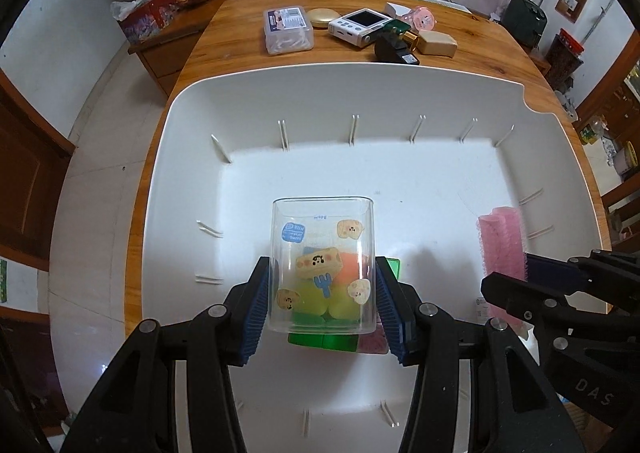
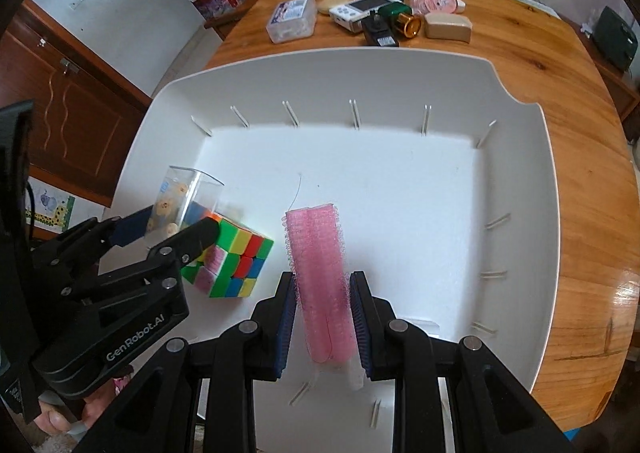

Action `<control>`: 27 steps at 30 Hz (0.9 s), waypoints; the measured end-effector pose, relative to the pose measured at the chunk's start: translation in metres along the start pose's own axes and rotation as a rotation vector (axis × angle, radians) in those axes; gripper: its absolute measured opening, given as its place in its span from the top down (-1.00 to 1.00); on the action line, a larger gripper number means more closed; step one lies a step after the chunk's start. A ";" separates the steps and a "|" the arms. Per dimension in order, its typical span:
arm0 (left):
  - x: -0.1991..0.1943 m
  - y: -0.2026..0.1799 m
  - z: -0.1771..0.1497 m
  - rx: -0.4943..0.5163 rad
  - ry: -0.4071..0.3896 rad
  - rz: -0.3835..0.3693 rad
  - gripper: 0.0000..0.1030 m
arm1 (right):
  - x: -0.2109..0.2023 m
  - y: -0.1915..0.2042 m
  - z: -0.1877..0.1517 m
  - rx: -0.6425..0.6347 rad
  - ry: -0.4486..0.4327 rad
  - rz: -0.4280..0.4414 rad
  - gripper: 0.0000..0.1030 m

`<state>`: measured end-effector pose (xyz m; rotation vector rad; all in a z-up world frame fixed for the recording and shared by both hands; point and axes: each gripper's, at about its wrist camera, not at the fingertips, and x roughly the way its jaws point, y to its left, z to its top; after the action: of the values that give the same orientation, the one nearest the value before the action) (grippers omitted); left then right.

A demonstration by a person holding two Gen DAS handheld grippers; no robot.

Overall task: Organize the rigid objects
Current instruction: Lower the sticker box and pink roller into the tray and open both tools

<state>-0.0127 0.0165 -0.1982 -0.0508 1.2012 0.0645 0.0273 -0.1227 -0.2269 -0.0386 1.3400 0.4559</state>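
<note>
Readable text first: the left gripper (image 2: 176, 233) body says "GenRobot.AI" in the right wrist view; the right gripper (image 1: 516, 277) shows "DAS" on its side in the left wrist view; the stickers on the clear cup (image 1: 323, 269) are too small to read. Inside the big white bin (image 1: 192, 157), going left to right: the left gripper's blue pads are clamped on both sides of the clear cup, which sits tilted against a Rubik's cube (image 2: 230, 261); next is the pink hair roller (image 2: 318, 273), lying lengthwise, with the right gripper (image 2: 322, 317) narrowed on it, pads touching both sides. Both grippers reach in low from the near edge; more stuff sits on the wooden table (image 1: 472, 61) behind the bin.
</note>
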 end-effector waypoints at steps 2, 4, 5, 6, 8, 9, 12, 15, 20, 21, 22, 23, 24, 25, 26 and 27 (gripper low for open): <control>0.000 -0.001 0.001 0.001 -0.002 0.003 -0.03 | 0.001 0.001 0.001 -0.005 0.007 -0.015 0.42; 0.000 0.000 0.000 -0.001 -0.003 0.004 -0.04 | 0.000 0.003 0.002 -0.010 0.009 -0.031 0.42; 0.001 0.000 0.000 -0.004 -0.001 -0.001 -0.04 | 0.000 0.003 0.003 -0.012 0.010 -0.037 0.42; 0.002 0.000 0.001 -0.008 0.003 -0.009 -0.05 | 0.000 0.004 0.004 -0.015 0.010 -0.043 0.42; 0.003 0.002 0.001 -0.014 0.009 -0.028 -0.25 | 0.000 0.004 0.005 -0.015 0.015 -0.050 0.39; 0.004 0.002 0.001 -0.015 0.012 -0.028 -0.31 | 0.000 0.004 0.006 -0.013 0.017 -0.052 0.33; 0.006 0.001 0.001 -0.013 0.024 -0.007 -0.50 | -0.001 0.003 0.008 -0.007 0.013 -0.065 0.18; 0.006 0.000 0.002 -0.005 0.021 0.002 -0.52 | -0.003 0.002 0.008 -0.004 0.005 -0.067 0.13; 0.003 0.001 0.002 -0.002 0.001 0.012 -0.52 | -0.005 0.001 0.006 -0.001 -0.009 -0.077 0.13; 0.002 0.001 0.002 -0.001 -0.005 0.016 -0.52 | -0.006 0.001 0.006 -0.001 -0.013 -0.079 0.13; 0.001 0.001 0.002 -0.003 -0.011 0.017 -0.52 | -0.007 0.001 0.006 -0.002 -0.017 -0.080 0.13; 0.000 0.002 0.003 -0.004 -0.017 0.016 -0.54 | -0.007 0.001 0.005 -0.001 -0.020 -0.081 0.13; 0.000 0.002 0.003 -0.004 -0.021 0.016 -0.55 | -0.008 0.001 0.005 0.001 -0.025 -0.082 0.13; -0.001 0.003 0.003 -0.005 -0.024 0.017 -0.59 | -0.009 0.001 0.005 0.001 -0.030 -0.082 0.13; -0.002 0.003 0.003 -0.006 -0.029 0.016 -0.61 | -0.009 0.000 0.005 0.002 -0.034 -0.082 0.13; -0.002 0.003 0.003 -0.006 -0.032 0.016 -0.61 | -0.010 0.000 0.005 0.003 -0.037 -0.081 0.13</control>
<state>-0.0105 0.0199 -0.1951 -0.0453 1.1699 0.0822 0.0304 -0.1239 -0.2166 -0.0814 1.2983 0.3843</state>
